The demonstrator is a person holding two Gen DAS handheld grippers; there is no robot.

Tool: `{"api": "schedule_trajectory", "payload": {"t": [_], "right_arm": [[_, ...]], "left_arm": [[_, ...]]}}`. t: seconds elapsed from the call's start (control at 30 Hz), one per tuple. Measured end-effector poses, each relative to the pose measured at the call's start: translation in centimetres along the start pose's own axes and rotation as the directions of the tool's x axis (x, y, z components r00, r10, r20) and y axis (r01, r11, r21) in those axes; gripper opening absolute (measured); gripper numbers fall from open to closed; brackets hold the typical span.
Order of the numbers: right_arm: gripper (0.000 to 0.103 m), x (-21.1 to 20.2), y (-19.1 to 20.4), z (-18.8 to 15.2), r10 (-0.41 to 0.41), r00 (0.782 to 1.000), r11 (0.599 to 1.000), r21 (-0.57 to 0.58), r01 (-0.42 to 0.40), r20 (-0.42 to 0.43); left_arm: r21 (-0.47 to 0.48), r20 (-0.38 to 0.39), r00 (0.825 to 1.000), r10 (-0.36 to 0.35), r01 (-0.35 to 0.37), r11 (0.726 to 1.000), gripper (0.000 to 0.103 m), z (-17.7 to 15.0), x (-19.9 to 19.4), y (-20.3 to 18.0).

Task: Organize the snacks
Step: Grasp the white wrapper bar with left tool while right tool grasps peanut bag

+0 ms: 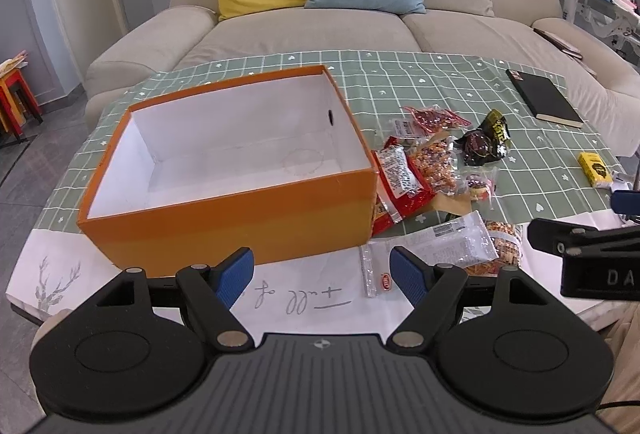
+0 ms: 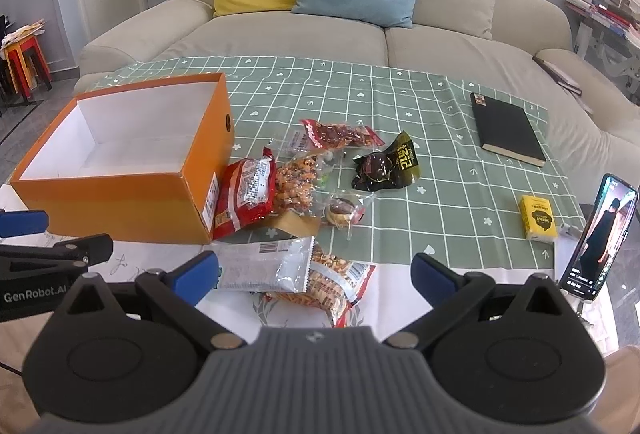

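Now both grippers wait with fingers apart, holding nothing.
Left gripper (image 1: 322, 274) faces the orange box (image 1: 224, 170); right gripper (image 2: 316, 276) is over a silver packet (image 2: 264, 266), perhaps touching; other snacks (image 2: 320, 170) lie beside the box.

"GenRobot.AI" is printed in white on the left gripper (image 2: 38, 296) body, seen from the right wrist. "DA" shows on the right gripper (image 1: 600, 276) body, cut off at the frame edge. Snack packet print is illegible.
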State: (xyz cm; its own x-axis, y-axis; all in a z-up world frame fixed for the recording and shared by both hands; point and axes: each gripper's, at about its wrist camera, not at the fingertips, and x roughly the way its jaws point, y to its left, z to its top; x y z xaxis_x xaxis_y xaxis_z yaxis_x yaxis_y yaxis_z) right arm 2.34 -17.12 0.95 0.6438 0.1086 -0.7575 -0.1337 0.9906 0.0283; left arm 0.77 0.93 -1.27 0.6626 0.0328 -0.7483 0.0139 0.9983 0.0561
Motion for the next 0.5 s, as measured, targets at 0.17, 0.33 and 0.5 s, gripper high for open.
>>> {"api": "schedule_trajectory", "payload": {"t": [0.17,0.33,0.5], "right_arm": [[0.099,1.5,-1.8,-0.5,0.043,0.998,0.999,0.016,-0.043,0.038],[0.098,3.5,-2.7,-1.3,0.037,0.999,0.999,-0.017,-0.036,0.033],[0.075,5.8,-3.5,-2.4,0.104,0.994,0.995,0.000,-0.104,-0.025]], "left_arm": [[0.070,0.002,0.998,-0.058,0.057,0.996,0.081,0.0,0.8,-0.5],[0.086,-0.032,0.982,-0.188,0.190,0.978,0.053,-0.4,2.7,-0.6],[0.190,-0.027,0.966,-0.257,0.258,0.947,0.051,-1.2,4.6,-2.0]]}}
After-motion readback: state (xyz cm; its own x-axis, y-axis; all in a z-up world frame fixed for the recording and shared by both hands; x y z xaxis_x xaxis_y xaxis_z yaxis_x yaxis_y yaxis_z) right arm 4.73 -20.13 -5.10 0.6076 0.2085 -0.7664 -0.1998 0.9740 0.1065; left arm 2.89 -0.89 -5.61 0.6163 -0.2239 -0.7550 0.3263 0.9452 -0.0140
